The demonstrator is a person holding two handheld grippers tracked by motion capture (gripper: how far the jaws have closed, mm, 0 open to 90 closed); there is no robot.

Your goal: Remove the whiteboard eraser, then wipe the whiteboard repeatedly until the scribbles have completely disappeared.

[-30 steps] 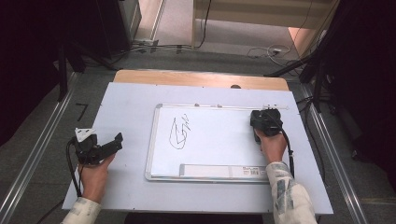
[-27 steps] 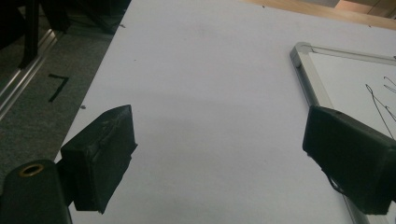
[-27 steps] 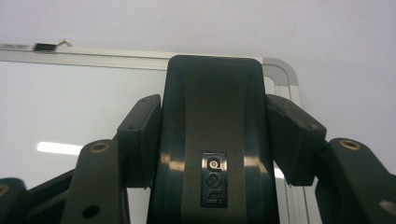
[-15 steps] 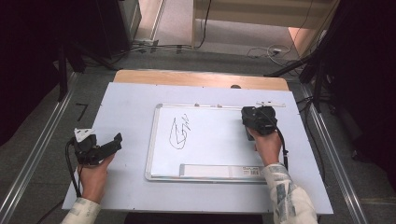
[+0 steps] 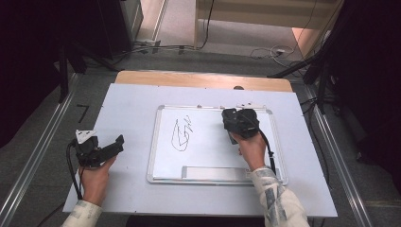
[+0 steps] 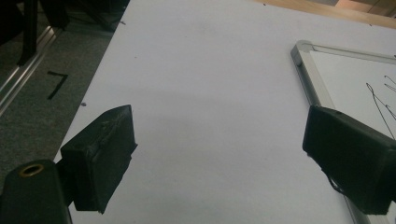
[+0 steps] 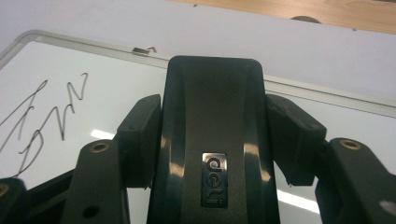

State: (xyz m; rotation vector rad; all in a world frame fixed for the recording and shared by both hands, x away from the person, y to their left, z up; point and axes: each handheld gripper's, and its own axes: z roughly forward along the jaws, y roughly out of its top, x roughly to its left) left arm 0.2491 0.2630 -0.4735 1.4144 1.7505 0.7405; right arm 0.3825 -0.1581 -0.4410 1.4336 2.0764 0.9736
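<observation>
since the earlier frame, the right gripper (image 5: 235,126) has been carried leftward across the whiteboard (image 5: 208,156), from its right edge toward the black scribble (image 5: 182,135). a black eraser (image 7: 212,140) is clenched between its jaws and is held over the whiteboard's upper middle, just right of the scribble. the left gripper (image 6: 219,154) is held over the pale table (image 5: 127,109), well left of the whiteboard, with its jaws spread wide and nothing grasped

Bare whiteboard (image 5: 208,146) lies open around the scribble (image 5: 182,135); nothing blocks passage.
</observation>
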